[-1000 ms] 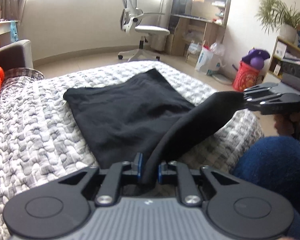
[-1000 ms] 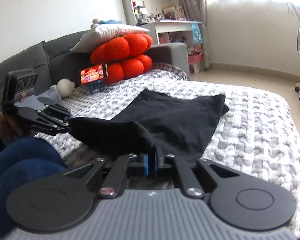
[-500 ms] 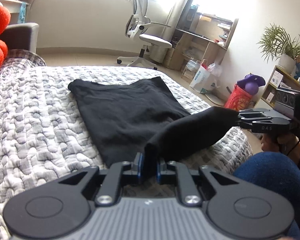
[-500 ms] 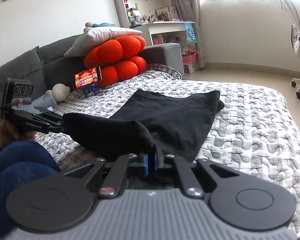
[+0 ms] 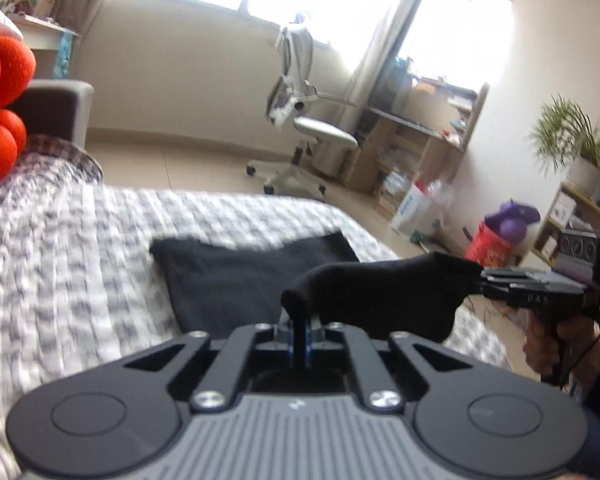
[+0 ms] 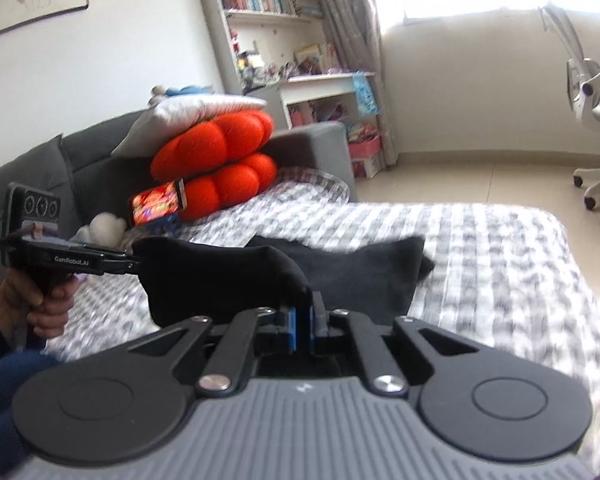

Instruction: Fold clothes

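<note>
Fingers (image 5: pixel 287 338) of the left gripper (image 5: pixel 300 340) are pinched down to a slit on a thin strip of the black garment (image 5: pixel 240 280); its jaws have just been closing further, w/ cloth between them. Right gripper (image 6: pixel 300 330) likewise nearly closed, blue pads clamped on the same near edge of cloth. Between the two grips the hem is bunched and lifted off the bed (image 5: pixel 80 240), sagging in a hump; rest of the garment lies flat toward the middle of the bedspread, far edge pointing at the foot end and the floor beyond.

Judgement: step in hand is carrying the near hem over onto the flat part to make a fold. To do it well: keep both grips tight, spread the hands apart first so the hem goes taut and straight, no hump. Then travel both at equal pace and height toward the far edge, lay the hem square on it, corners matched, release only once cloth rests on cloth. Uneven pace will prob. skew the fold.

Hard to read: both views are motion-blurred, esp. the bedspread pattern. How much cloth sits inside each pinch is hidden by the gripper bodies. Near edge of the bed is cut off below the gripper bodies. Type of garment can't be told, nor whether it's already folded once. Only a hand (image 6: pixel 40 304) and dark sleeve of the person show.
</note>
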{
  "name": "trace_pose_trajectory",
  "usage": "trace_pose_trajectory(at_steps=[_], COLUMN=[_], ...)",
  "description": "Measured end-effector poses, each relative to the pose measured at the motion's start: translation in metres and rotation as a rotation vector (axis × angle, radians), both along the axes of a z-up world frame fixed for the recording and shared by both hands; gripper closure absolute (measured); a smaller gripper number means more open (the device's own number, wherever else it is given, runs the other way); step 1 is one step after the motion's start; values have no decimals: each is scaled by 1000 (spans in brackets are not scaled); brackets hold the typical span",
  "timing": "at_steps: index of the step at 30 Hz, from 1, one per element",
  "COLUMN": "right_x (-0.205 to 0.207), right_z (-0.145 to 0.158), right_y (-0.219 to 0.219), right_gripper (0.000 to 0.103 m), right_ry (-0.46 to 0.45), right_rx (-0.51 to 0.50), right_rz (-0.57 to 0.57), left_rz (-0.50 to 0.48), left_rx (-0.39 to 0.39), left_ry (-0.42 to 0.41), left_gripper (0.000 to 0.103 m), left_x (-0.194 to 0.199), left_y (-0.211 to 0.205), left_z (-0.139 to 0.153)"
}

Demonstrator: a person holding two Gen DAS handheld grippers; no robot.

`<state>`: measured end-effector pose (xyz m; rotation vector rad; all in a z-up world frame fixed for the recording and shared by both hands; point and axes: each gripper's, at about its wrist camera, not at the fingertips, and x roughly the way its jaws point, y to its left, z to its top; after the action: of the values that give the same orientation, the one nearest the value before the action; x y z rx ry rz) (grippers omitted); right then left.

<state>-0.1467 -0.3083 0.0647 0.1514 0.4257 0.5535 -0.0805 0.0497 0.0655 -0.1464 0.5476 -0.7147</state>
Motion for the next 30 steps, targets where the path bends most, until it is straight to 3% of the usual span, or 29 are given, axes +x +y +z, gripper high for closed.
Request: trace_pose_trajectory(at_steps=[5, 8, 15, 21, 26, 30], right_x=[48, 79, 133, 142, 141, 150], right_z=[1, -5, -30, -42, -34, -44], right_y=[-1, -1, 1, 3, 1, 9], right_gripper=[96, 96, 96, 96, 96, 95], right_ry=[22, 69, 195, 204, 166, 195], right_rx=[17, 33, 4, 38, 67, 1], right_rz=[-48, -82, -155, -163, -175, -235], left_rz=[70, 134, 233, 287, 305, 327], left_rx=[-37, -45, -25, -69, -105, -59], left_ry=[21, 78, 124, 186, 177, 163], left_gripper=[98, 98, 98, 98, 98, 93], left_x=[48, 81, 118, 133, 132, 134], left_y=[-7, -15, -28, -20, -17, -23], left_z=[0, -10, -30, -46, -45, -49])
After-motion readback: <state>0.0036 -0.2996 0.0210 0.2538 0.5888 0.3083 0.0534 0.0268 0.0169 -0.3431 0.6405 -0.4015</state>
